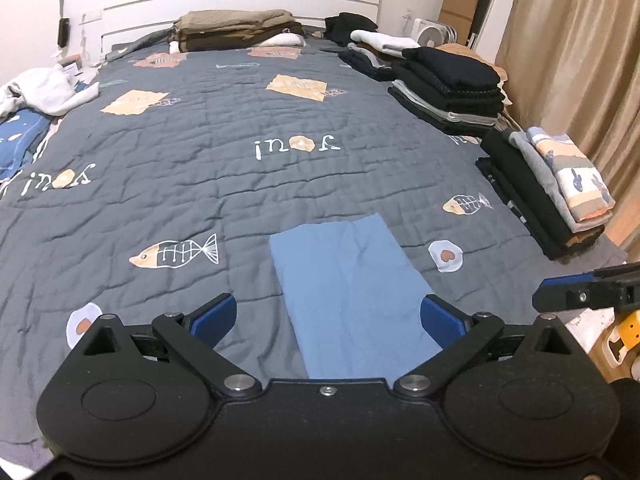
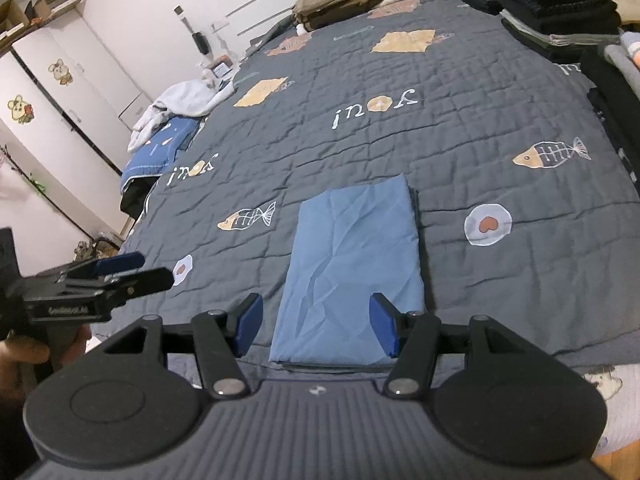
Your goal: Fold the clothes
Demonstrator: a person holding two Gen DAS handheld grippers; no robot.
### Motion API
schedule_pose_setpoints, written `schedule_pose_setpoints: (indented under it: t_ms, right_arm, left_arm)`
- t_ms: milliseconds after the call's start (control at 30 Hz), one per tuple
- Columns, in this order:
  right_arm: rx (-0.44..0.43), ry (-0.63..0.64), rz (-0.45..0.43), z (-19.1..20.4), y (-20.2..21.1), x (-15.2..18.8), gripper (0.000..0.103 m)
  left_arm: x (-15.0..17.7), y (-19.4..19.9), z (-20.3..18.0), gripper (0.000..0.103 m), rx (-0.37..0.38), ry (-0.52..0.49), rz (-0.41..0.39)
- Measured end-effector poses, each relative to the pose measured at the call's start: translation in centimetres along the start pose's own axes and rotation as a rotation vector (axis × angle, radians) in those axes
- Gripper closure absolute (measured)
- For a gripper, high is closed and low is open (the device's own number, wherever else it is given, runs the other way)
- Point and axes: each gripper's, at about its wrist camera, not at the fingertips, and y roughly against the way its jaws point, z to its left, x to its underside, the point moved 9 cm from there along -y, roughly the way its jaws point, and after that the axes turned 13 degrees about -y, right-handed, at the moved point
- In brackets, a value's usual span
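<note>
Bed: grey quilt (image 1: 240, 120), fish print.
Garment: folded blue cloth (image 2: 352, 264), flat at the near edge.
My left gripper (image 1: 326, 316): released, empty.
My right gripper (image 2: 316, 326): released, straddling the cloth.

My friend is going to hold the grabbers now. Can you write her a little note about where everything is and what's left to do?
Left gripper: open wide, holding nothing.
Right gripper: open, holding nothing.
Both hang just above the near end of the blue garment, which lies flat in a neat folded rectangle on the grey quilt.
Done: folded stacks sit along the right edge of the bed, and a brown pile by the headboard.
Left: probably fold the blue piece once more or move it to a stack. A crumpled white garment on the far left still looks unfolded.
</note>
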Motion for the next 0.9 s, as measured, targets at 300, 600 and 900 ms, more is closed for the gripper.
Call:
schedule_pose_setpoints:
  t_ms: [300,600,900]
  right_arm:
    - [0.013,-0.03,0.021,-2.5,-1.0,-1.6,0.045]
    - [-0.012,-0.063,0.002,-5.0,0.6,-1.1,0.045]
    - [-0.054,-0.108,0.024,-5.4,-1.2,-0.4,0.044]
  left_arm:
    - [-0.7,-2.7,0.2,0.004,0.028,0.019,-0.006]
    - [-0.1,-3.2,-0.6,0.004,0.028,0.033,-0.023]
    - [1.4,-6.5,0.8,0.004,0.107,0.097,-0.017]
